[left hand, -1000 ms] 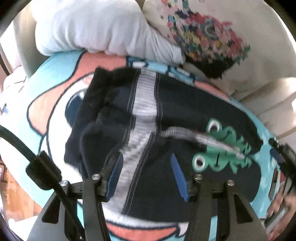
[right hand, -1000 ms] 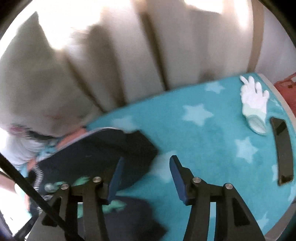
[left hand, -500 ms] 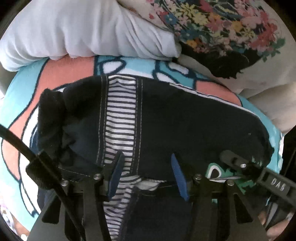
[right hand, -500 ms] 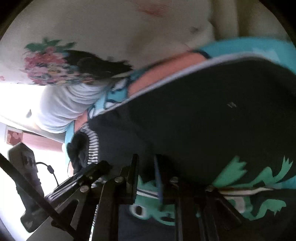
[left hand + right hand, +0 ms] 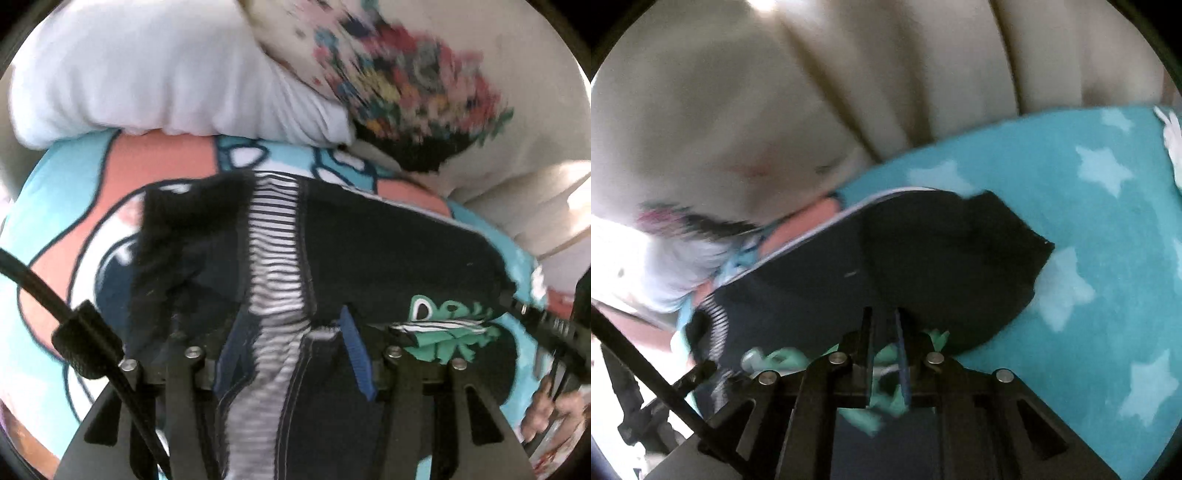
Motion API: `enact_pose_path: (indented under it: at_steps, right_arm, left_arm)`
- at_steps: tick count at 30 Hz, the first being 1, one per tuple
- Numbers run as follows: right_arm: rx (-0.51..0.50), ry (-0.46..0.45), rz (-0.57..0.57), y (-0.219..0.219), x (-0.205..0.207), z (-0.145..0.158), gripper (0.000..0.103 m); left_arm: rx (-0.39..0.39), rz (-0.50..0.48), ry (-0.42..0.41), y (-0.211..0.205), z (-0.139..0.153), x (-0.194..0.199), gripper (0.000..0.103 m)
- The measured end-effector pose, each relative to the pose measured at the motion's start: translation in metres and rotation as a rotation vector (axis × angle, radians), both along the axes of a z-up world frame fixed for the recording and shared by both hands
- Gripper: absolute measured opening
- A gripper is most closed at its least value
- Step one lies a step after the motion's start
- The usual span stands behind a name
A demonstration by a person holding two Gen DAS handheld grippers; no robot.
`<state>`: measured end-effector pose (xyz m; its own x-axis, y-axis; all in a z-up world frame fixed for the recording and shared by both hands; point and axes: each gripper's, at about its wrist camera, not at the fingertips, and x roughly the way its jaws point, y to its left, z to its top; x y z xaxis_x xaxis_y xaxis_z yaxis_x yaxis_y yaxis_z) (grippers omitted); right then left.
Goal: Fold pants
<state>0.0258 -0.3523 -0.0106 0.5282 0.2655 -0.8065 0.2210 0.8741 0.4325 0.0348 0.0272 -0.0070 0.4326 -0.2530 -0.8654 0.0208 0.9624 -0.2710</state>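
The dark navy cotton pants point(image 5: 388, 251), marked by a black-and-white striped side panel point(image 5: 275, 251) and a green frog print point(image 5: 443, 332), were spread on a turquoise fleece blanket with pale stars point(image 5: 1089, 221), over its coral and white cartoon figure point(image 5: 166, 162). One part of the pants was seen doubled over the lower layer, its folded edge running across just ahead of the fingers.

The left gripper point(image 5: 291, 354) was held with its blue-padded fingers point(image 5: 354, 354) apart, the striped panel and a navy seam lying between them; no pinch on the fabric could be made out. The right gripper point(image 5: 882, 354) was seen with its fingers drawn close together, clamped on the pants at the green print.

Beyond the pants, a white pillow point(image 5: 166, 74) and a cream cushion with a blurred floral pattern point(image 5: 406, 81) were seen at the blanket's far edge. Pleated beige fabric point(image 5: 849, 92) was seen behind the blanket, and a white object point(image 5: 1172, 136) lay at its right edge.
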Motion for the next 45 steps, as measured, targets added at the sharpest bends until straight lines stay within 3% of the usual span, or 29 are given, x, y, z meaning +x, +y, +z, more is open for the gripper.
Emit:
enact_pose_path:
  at_steps: [3, 6, 8, 12, 14, 16, 17, 18, 19, 20, 23, 26, 29, 30, 32, 37, 43, 44, 45]
  right_arm:
    - [0.029, -0.024, 0.109, 0.035, -0.017, 0.007, 0.015]
    - [0.036, 0.006, 0.225, 0.068, -0.025, -0.009, 0.015]
    - [0.015, 0.054, 0.226, 0.071, -0.03, -0.027, 0.015]
    - [0.061, 0.03, 0.12, 0.029, -0.041, -0.035, 0.008]
    - [-0.01, 0.024, 0.01, -0.002, -0.05, -0.028, 0.007]
    - [0.047, 0.005, -0.107, -0.044, -0.064, -0.022, 0.005]
    - [0.072, -0.01, -0.153, -0.059, -0.072, -0.017, 0.007]
    - [0.04, -0.015, -0.205, -0.066, -0.08, -0.009, 0.019]
    - [-0.036, -0.019, -0.248, -0.069, -0.088, 0.003, 0.02]
    - [-0.033, -0.039, -0.251, -0.071, -0.094, 0.011, 0.02]
    - [0.043, -0.076, -0.191, -0.057, -0.105, 0.021, 0.02]
    - [0.014, -0.078, -0.034, -0.003, -0.099, 0.015, 0.021]
    - [-0.038, 0.003, 0.039, 0.015, -0.096, -0.01, 0.022]
    - [-0.053, 0.026, 0.013, 0.009, -0.095, -0.018, 0.014]
    - [0.066, 0.012, -0.062, -0.015, -0.105, -0.023, 0.013]
    - [0.137, -0.047, -0.256, -0.072, -0.124, -0.013, 0.018]
    - [0.223, -0.017, -0.118, -0.059, -0.103, -0.043, 0.018]
    - [0.228, -0.022, -0.098, -0.053, -0.099, -0.043, 0.016]
    - [0.255, -0.018, -0.081, -0.048, -0.094, -0.047, 0.007]
  left_arm:
    - [-0.011, 0.034, 0.003, 0.02, -0.001, -0.01, 0.051]
    - [-0.012, 0.065, 0.031, 0.04, -0.016, -0.016, 0.051]
    - [-0.016, 0.081, 0.051, 0.05, -0.028, -0.019, 0.046]
    - [-0.006, 0.057, 0.013, 0.049, -0.031, -0.02, 0.045]
    - [-0.003, 0.052, 0.007, 0.049, -0.03, -0.017, 0.045]
    - [-0.002, 0.05, 0.007, 0.048, -0.03, -0.016, 0.045]
    - [0.002, 0.047, 0.007, 0.046, -0.033, -0.012, 0.045]
    - [0.006, 0.046, 0.008, 0.046, -0.034, -0.011, 0.045]
    - [0.011, 0.047, 0.008, 0.045, -0.034, -0.01, 0.045]
    - [0.014, 0.046, 0.009, 0.043, -0.037, -0.005, 0.047]
    - [0.045, 0.041, 0.005, 0.038, -0.036, -0.005, 0.052]
    - [0.085, 0.026, -0.007, 0.028, -0.036, -0.005, 0.062]
    - [0.135, 0.006, -0.018, 0.019, -0.037, -0.005, 0.065]
    - [0.144, 0.002, -0.021, 0.018, -0.037, -0.006, 0.065]
    - [0.145, -0.006, -0.024, 0.017, -0.037, -0.006, 0.065]
    - [0.139, 0.008, -0.018, 0.019, -0.036, -0.007, 0.066]
    - [0.213, 0.02, -0.01, 0.006, -0.038, -0.005, 0.07]
    - [0.22, 0.023, -0.008, 0.005, -0.038, -0.005, 0.07]
    - [0.224, 0.026, -0.006, 0.004, -0.039, -0.004, 0.07]
